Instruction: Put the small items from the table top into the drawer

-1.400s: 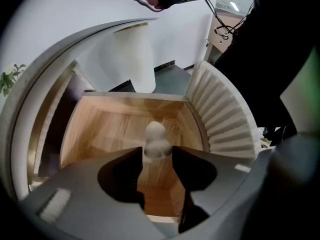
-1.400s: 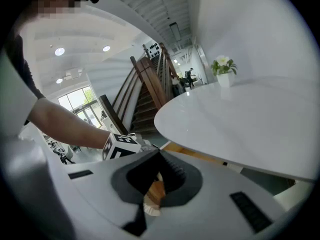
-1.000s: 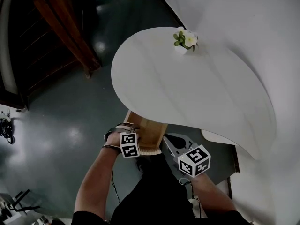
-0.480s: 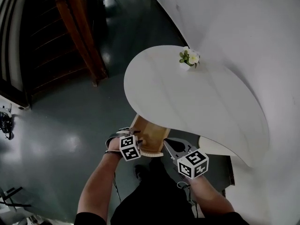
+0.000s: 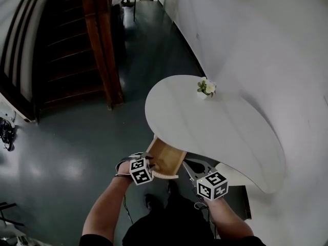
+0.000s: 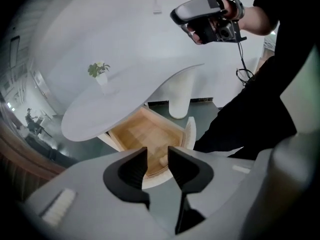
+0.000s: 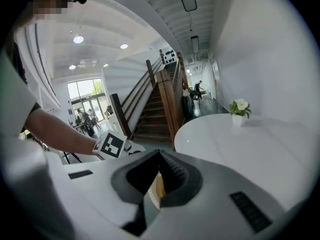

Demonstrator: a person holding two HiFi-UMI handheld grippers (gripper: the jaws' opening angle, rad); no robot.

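A wooden drawer stands pulled out from under the white table. In the left gripper view a small pale item lies on the drawer floor. On the table top I see only a little white pot of flowers. My left gripper hovers at the drawer's front left; its jaws are closing with nothing between them. My right gripper is held up to the drawer's right, fingertips touching, empty. It also shows as the right gripper high in the left gripper view.
A dark wooden staircase rises at the far left across the glossy dark floor. A white wall curves behind the table. The white table pedestal stands behind the drawer. My legs are right below the drawer front.
The head view has drawn back: the table looks smaller and farther, and more floor and staircase show. Both grippers stay near the drawer front.
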